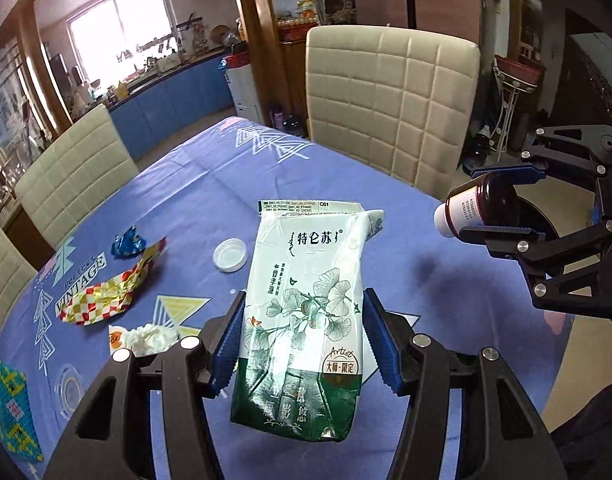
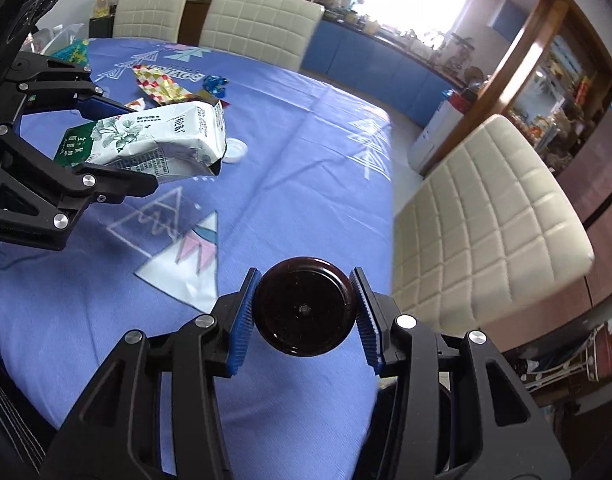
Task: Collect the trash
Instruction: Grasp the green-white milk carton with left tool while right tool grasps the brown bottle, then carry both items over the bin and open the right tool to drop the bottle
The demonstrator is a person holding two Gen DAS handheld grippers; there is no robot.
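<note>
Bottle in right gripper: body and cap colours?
Dark brown body, white cap; clearest in the left wrist view.

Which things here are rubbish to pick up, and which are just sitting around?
Rubbish for the job:
- milk carton, held in the left gripper
- brown bottle, held in the right gripper
- red and gold wrapper
- blue wrapper
- white lid
- crumpled tissue

Just sitting around:
- chair
- beaded mat
- tablecloth
</note>
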